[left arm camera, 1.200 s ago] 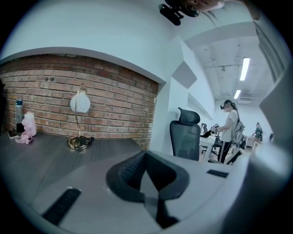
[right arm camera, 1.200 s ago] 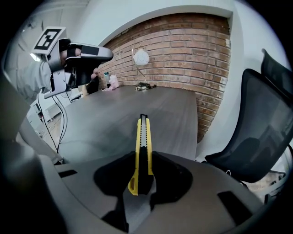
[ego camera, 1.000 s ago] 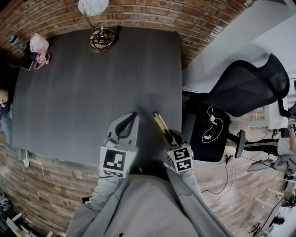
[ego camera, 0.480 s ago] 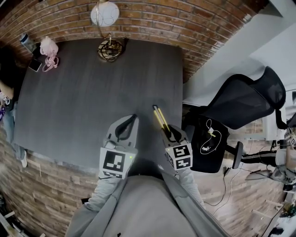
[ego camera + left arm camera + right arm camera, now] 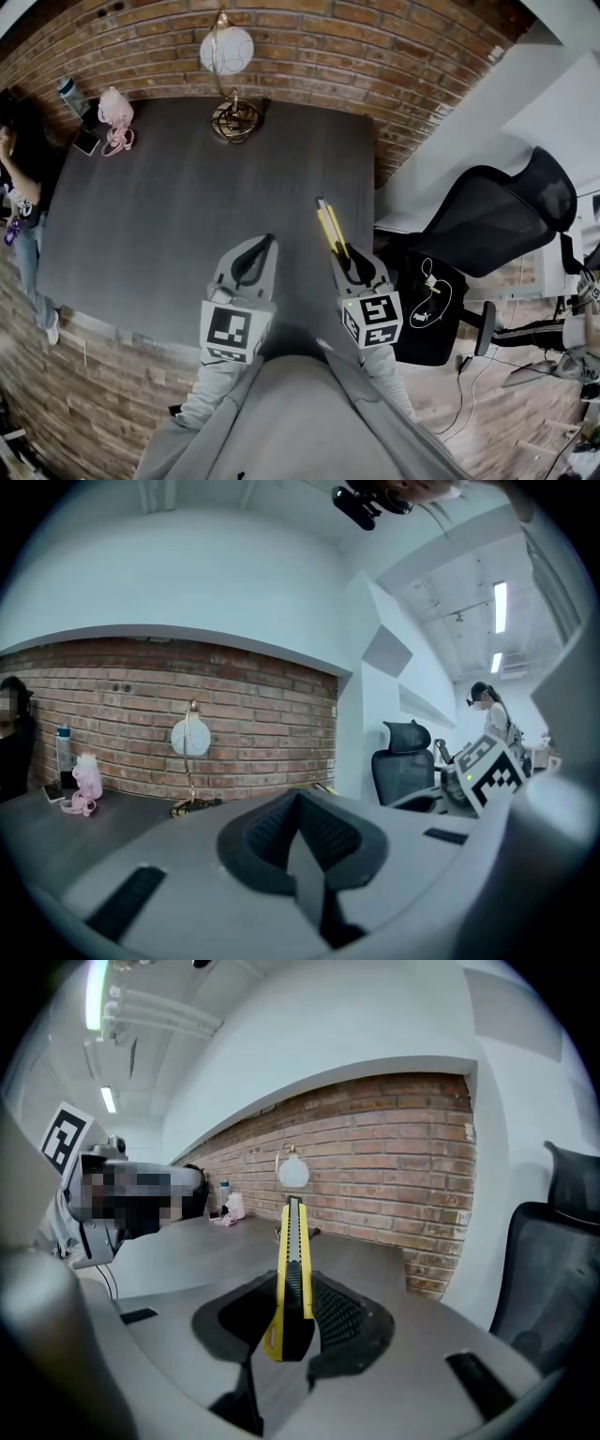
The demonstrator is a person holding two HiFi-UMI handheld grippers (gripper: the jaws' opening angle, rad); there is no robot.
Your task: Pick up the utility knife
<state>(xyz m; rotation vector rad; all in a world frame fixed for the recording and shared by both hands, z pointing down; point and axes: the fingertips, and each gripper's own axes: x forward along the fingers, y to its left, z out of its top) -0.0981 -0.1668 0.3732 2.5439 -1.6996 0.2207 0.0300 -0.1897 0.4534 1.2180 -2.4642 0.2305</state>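
Two hand-held grippers sit side by side over the near edge of the dark grey wood-grain counter (image 5: 169, 206). The right hand-held gripper (image 5: 292, 1321) is clamped on the yellow-and-black utility knife (image 5: 292, 1260). Its ribbed black pads press the knife's two flat sides near the tail end, so most of the body sticks straight out ahead along the jaw line. That grip likely suits the tool, since broad pads on flat faces resist twisting and the blade end points away from the person. Whether the blade is extended cannot be told.

From the head view the knife (image 5: 328, 225) hangs in the air above the counter's right edge, touching nothing but the pads, so the pick looks done. The left hand-held gripper (image 5: 300, 841) has its pads together on nothing and seems simply parked beside the right one, out of the way.

Farther out, a brass lamp with a white globe (image 5: 228, 52) stands at the counter's far edge against the red brick wall (image 5: 309, 37). A small pink object (image 5: 117, 111) lies at the far left corner. A black mesh office chair (image 5: 497, 206) stands off the right edge.
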